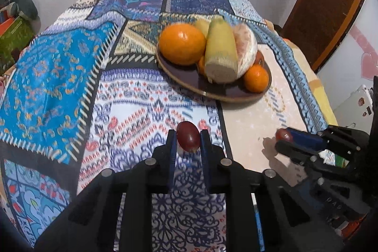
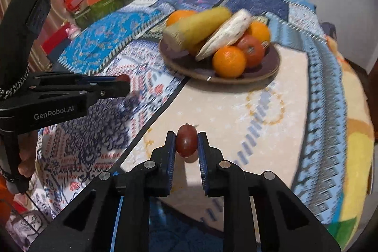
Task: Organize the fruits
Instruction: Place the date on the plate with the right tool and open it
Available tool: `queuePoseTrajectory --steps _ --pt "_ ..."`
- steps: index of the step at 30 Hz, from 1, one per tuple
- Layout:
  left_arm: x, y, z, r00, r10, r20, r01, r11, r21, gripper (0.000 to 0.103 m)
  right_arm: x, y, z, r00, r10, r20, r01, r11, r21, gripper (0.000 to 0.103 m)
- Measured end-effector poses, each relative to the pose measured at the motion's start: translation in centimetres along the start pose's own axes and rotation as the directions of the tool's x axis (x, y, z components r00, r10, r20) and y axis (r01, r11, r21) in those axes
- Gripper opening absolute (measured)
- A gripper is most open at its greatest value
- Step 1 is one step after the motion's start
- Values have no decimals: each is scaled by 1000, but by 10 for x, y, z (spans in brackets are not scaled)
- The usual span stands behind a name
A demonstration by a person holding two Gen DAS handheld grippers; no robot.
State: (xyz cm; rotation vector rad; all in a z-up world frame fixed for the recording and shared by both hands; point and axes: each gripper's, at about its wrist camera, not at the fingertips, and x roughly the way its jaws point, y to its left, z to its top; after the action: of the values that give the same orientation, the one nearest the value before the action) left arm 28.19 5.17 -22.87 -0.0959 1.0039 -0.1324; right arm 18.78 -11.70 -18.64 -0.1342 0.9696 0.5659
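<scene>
My left gripper (image 1: 188,136) is shut on a red grape (image 1: 188,135) and holds it above the patterned cloth. My right gripper (image 2: 186,141) is shut on a second red grape (image 2: 186,139) just above the table. A dark plate (image 1: 226,91) stands beyond both, holding a large orange (image 1: 182,44), corn cobs (image 1: 221,49), a peeled pomelo piece (image 1: 246,46) and small oranges (image 1: 257,78). In the right wrist view the plate (image 2: 267,67) also shows a tomato (image 2: 251,51). The right gripper (image 1: 282,137) shows at the left wrist view's right; the left gripper (image 2: 125,82) shows at the right wrist view's left.
A patchwork cloth (image 1: 59,77) covers the round table. A green bag with boxes (image 2: 94,6) stands on the floor at the far left. A wooden door (image 1: 326,4) is at the right. The wall is behind the table.
</scene>
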Motion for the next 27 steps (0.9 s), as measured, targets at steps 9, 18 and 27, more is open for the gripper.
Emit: queuePoseTrajectory --steps 9,18,27 --pt "5 3 36 999 5 51 -5 1000 -4 19 -14 -33 30 993 -73 93 69 996 49 17" --pt "34 9 58 999 4 36 -4 1000 -15 19 8 -61 50 990 -106 94 97 990 105 17" --pt "47 10 63 1000 -4 27 5 999 -35 23 29 -66 51 994 -95 57 88 989 117 17"
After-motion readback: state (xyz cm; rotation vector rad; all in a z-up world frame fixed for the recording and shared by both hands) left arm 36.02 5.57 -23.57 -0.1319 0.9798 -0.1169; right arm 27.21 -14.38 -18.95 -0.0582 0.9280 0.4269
